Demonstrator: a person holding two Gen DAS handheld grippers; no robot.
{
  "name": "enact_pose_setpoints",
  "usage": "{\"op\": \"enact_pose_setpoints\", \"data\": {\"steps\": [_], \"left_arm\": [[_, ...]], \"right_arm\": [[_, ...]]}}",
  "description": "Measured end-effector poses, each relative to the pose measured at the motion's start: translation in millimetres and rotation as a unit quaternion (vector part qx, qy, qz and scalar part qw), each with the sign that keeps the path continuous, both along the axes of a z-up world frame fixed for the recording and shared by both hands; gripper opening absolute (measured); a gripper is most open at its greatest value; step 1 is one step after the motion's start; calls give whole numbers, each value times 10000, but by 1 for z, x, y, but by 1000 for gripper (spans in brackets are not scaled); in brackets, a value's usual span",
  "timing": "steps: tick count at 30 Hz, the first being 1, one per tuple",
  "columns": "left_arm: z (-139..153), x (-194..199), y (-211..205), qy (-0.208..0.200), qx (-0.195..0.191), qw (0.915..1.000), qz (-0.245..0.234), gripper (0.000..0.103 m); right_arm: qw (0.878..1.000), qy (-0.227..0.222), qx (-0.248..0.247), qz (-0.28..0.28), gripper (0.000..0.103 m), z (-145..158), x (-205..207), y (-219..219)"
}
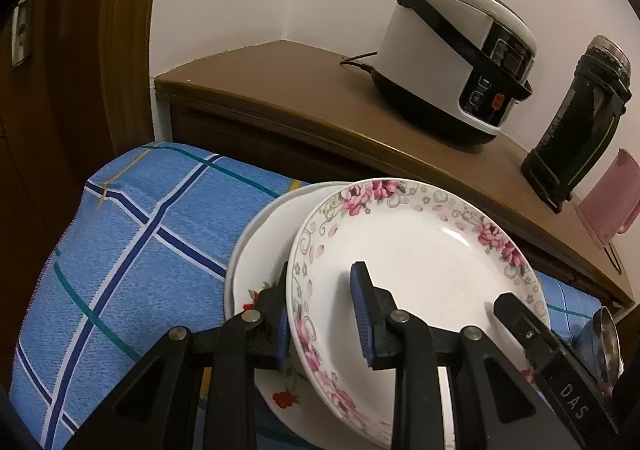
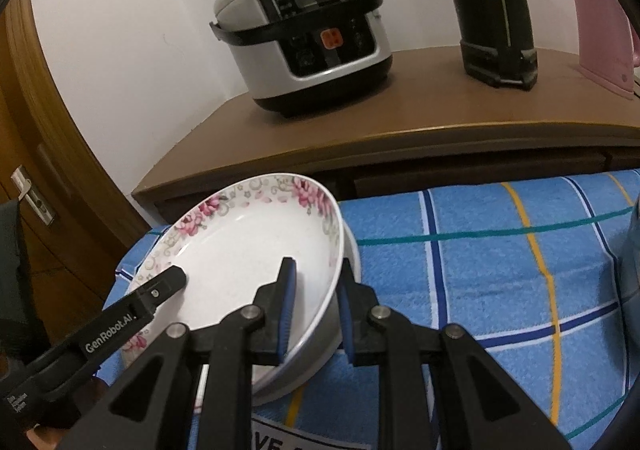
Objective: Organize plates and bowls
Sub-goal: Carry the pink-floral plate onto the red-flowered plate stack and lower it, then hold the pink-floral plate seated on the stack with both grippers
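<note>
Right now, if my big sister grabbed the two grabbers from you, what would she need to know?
Left gripper: straddles the left rim of the pink-flowered plate, one finger under, one inside; a gap shows, so the grip looks loose.
Right gripper: straddles the same plate's right rim the same way.
The flowered plate sits tilted on top of a white plate on the blue checked cloth.
Done: the two plates look stacked.
Left: settle the top plate flat, let go, then deal with the metal bowl at the right.

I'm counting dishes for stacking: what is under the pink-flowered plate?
Under the pink-flowered white plate shows another white dish with small red flowers, lying on the blue checked cloth. Its middle is covered, and anything beneath it cannot be seen.
</note>
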State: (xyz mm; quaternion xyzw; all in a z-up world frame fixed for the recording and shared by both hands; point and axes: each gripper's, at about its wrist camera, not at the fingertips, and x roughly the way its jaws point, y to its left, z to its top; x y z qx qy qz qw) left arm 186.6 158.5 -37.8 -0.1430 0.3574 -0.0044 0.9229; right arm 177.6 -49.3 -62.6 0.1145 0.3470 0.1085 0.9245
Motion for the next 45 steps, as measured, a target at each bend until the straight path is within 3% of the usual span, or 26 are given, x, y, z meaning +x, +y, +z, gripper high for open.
{"op": "enact_pose_setpoints", "data": {"steps": [13, 34, 42, 45], "left_arm": [[-2, 1, 1, 12, 39, 10000, 14, 29], [0, -3, -5, 24, 452, 9990, -52, 30], [3, -5, -10, -88, 922, 9957, 64, 31], [4, -5, -8, -110, 930, 9956, 94, 31]], "right_arm": [[9997, -48, -257, 2, 20, -4, 3, 9], [9997, -14, -241, 44, 21, -3, -3, 10], [9997, 65, -188, 158, 22, -4, 0, 10], [9995, 70, -230, 188, 23, -4, 0, 12]]}}
